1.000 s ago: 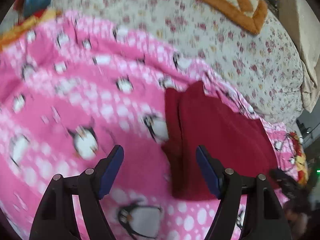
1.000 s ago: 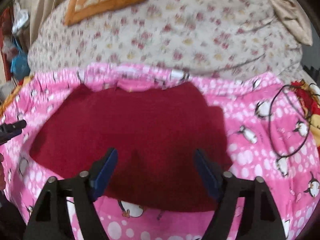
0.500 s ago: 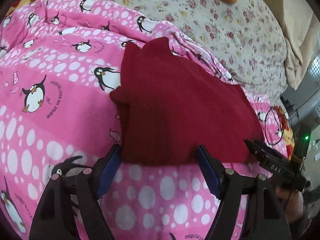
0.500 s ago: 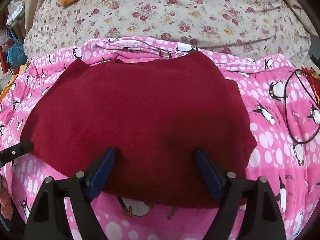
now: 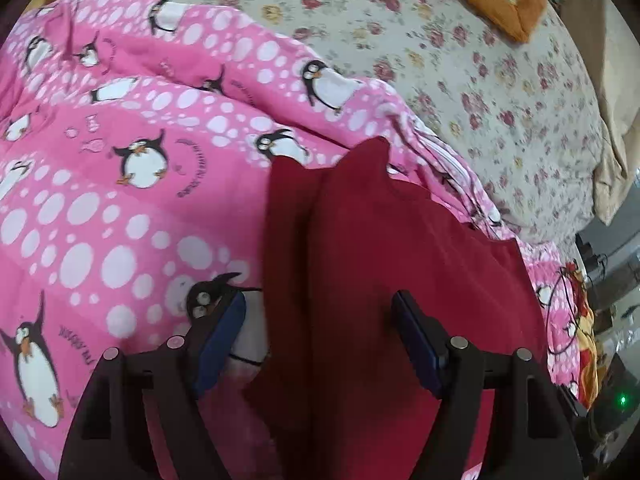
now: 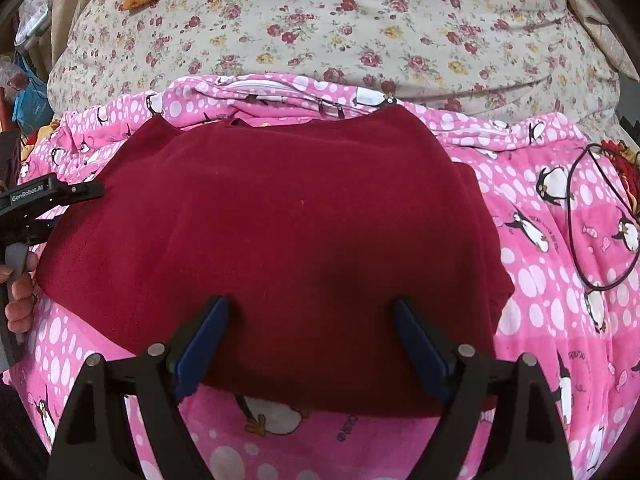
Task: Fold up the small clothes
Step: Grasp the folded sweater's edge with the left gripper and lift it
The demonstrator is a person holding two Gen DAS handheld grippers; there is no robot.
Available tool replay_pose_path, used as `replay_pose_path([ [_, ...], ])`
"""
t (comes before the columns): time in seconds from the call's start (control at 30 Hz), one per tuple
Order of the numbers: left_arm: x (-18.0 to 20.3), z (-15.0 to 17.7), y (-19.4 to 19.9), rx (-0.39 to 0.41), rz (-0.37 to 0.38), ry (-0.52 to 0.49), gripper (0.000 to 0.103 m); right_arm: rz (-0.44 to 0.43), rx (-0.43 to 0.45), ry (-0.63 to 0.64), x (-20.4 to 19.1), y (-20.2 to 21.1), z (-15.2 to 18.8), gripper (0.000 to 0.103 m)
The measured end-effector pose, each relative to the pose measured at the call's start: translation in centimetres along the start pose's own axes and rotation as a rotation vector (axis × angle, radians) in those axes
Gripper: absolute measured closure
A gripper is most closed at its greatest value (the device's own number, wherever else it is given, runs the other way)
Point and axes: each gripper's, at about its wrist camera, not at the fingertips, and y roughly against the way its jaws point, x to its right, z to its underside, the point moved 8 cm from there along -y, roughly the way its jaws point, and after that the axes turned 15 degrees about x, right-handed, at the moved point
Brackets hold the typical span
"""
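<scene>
Dark red garment [image 6: 288, 232] flat on pink penguin blanket [image 5: 120, 200]: soft, limp, light. My left gripper [image 5: 318, 344] and right gripper [image 6: 310, 344] both spread wide, empty (best hold: near hem corners).

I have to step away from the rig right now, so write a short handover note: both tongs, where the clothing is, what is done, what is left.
Left tongs: open, holding nothing, over the left edge of the dark red garment.
Right tongs: open, holding nothing, over the garment's near edge.
The garment lies spread fairly flat on the pink penguin blanket; its left side shows a lengthwise crease or doubled strip. A black cord loop lies on the blanket to its right.
Done: garment laid out.
Left: grasp the edges and fold it.
</scene>
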Motion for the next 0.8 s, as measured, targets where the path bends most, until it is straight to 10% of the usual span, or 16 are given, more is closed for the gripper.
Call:
replay_pose_path([
  [0.1,0.1,0.0,0.1,-0.006,0.028,0.029,0.079,0.005,-0.012,-0.001,0.0,-0.1,0.0,0.014],
  [0.2,0.3,-0.1,0.6,0.009,0.052,0.051,0.095,0.006,-0.021,-0.006,0.0,-0.1,-0.1,0.013],
  [0.8,-0.5,-0.4,0.2,0.027,0.111,0.203,0.098,-0.003,-0.02,-0.006,-0.1,0.2,-0.1,0.013],
])
